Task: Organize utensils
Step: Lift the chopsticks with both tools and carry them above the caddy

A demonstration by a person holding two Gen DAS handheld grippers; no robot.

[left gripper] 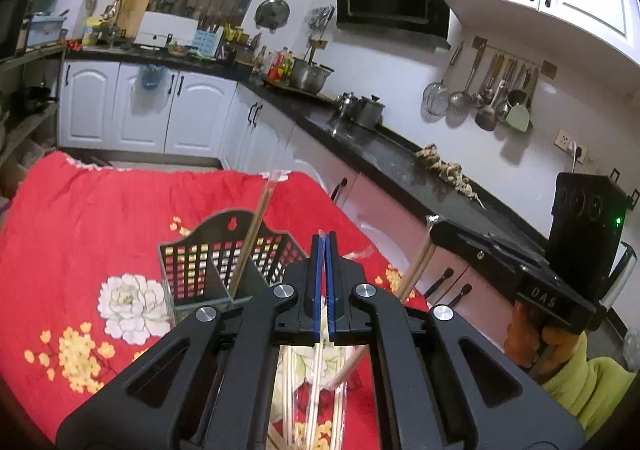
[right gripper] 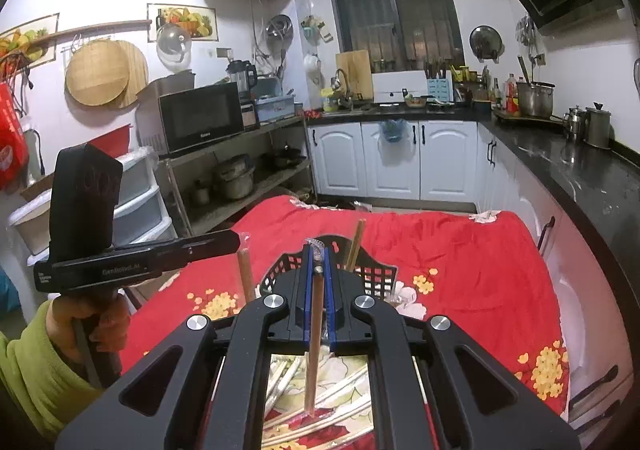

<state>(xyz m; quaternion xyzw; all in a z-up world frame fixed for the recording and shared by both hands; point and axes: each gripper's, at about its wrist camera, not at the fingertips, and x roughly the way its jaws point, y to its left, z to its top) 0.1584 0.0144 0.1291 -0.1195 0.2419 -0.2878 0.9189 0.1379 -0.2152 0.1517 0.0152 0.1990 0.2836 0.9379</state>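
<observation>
Chopstick (right gripper: 314,334) stands clamped upright in the right tool (right gripper: 318,270), long axis vertical; the black basket (right gripper: 376,274) sits just ahead on the red floral worktop (right gripper: 460,250). Left tool (left gripper: 325,246) looks pressed together, holding nothing I can make out, with loose chopsticks (right gripper: 344,416) lying beneath.

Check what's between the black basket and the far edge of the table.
Only bare red floral cloth; nothing sits between the black basket and the table's far edge. Right wrist view shows it best.
</observation>
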